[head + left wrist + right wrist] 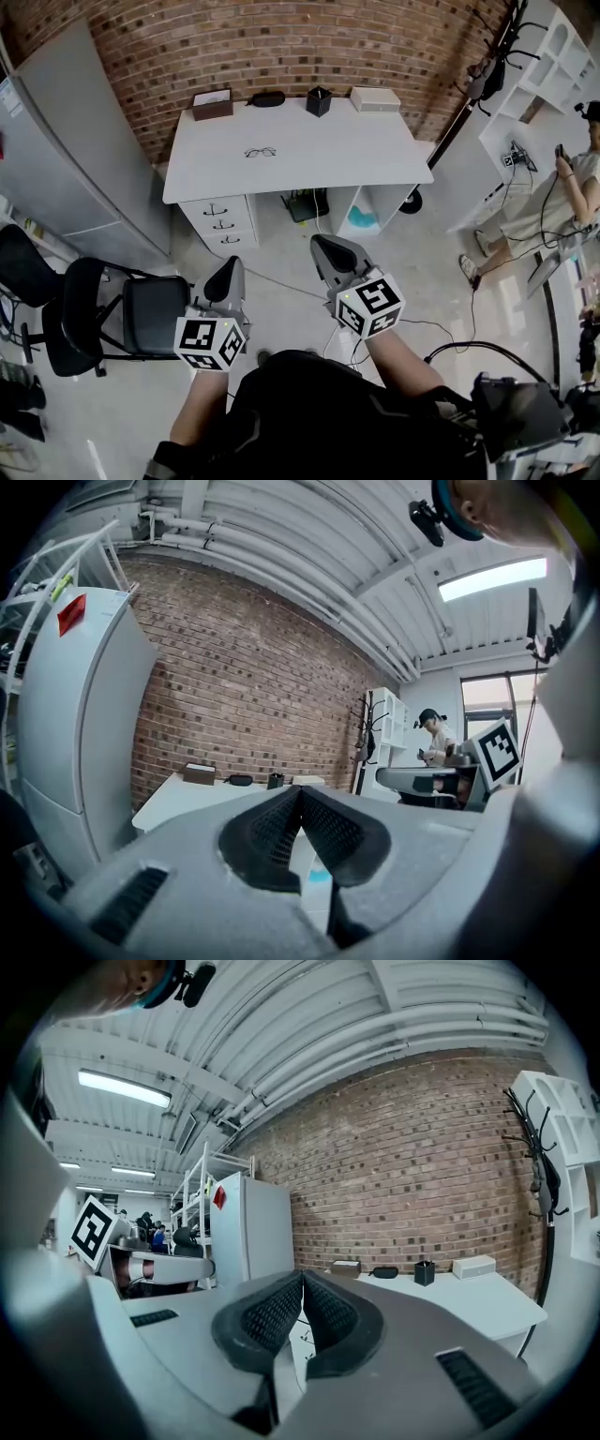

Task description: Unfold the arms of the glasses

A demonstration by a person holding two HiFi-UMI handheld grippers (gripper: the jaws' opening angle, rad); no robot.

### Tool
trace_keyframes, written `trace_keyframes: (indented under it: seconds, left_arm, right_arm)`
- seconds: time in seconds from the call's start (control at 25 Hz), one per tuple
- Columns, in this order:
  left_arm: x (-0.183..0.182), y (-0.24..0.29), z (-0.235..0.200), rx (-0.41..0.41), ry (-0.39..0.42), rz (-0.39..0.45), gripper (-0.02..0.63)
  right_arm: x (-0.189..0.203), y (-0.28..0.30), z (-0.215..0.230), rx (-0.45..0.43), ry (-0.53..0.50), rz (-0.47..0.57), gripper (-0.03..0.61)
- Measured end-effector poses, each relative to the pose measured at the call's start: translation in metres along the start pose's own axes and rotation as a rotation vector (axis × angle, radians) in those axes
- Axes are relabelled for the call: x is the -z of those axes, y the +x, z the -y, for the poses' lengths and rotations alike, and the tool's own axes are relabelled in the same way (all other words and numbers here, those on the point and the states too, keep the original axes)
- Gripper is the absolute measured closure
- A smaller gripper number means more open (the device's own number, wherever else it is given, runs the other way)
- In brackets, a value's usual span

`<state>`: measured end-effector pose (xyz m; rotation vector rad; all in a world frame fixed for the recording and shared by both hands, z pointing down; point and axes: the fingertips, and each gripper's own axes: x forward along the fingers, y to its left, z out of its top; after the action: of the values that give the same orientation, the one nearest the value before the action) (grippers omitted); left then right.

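The glasses [260, 152] lie on the white desk [309, 159] by the brick wall, left of the desk's middle, too small to tell how their arms stand. Both grippers are held well short of the desk, over the floor. My left gripper [228, 272] is shut with nothing in it, and its black pads [281, 827] meet in the left gripper view. My right gripper [328, 248] is also shut and empty, its pads [323, 1312] pressed together. The desk [469, 1302] shows far ahead in the right gripper view, and the desk [178, 794] also in the left one.
Along the desk's back edge stand a brown box [212, 104], a black case [266, 97], a black cup [319, 100] and a white box [375, 98]. Drawers [223, 223] sit under the desk. A black chair [122, 314] is at left; a person [562, 197] stands at right.
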<state>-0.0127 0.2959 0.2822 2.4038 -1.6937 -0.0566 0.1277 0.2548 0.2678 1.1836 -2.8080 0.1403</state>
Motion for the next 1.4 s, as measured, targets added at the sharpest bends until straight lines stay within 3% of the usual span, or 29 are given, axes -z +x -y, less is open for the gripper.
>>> trace_keyframes:
  seconds: [0.28, 1.08, 1.4]
  left_arm:
    - [0.002, -0.003, -0.017, -0.014, -0.010, 0.006, 0.604]
    - [-0.006, -0.010, -0.072, 0.087, -0.021, 0.026, 0.604]
    - [-0.001, -0.013, -0.085, 0.086, -0.052, 0.031, 0.604]
  right_arm:
    - [0.000, 0.011, -0.005, 0.014, -0.010, 0.004, 0.569]
    - [0.001, 0.040, -0.036, 0.101, -0.049, -0.029, 0.569]
    - [0.005, 0.053, -0.041, 0.108, -0.060, -0.041, 0.569]
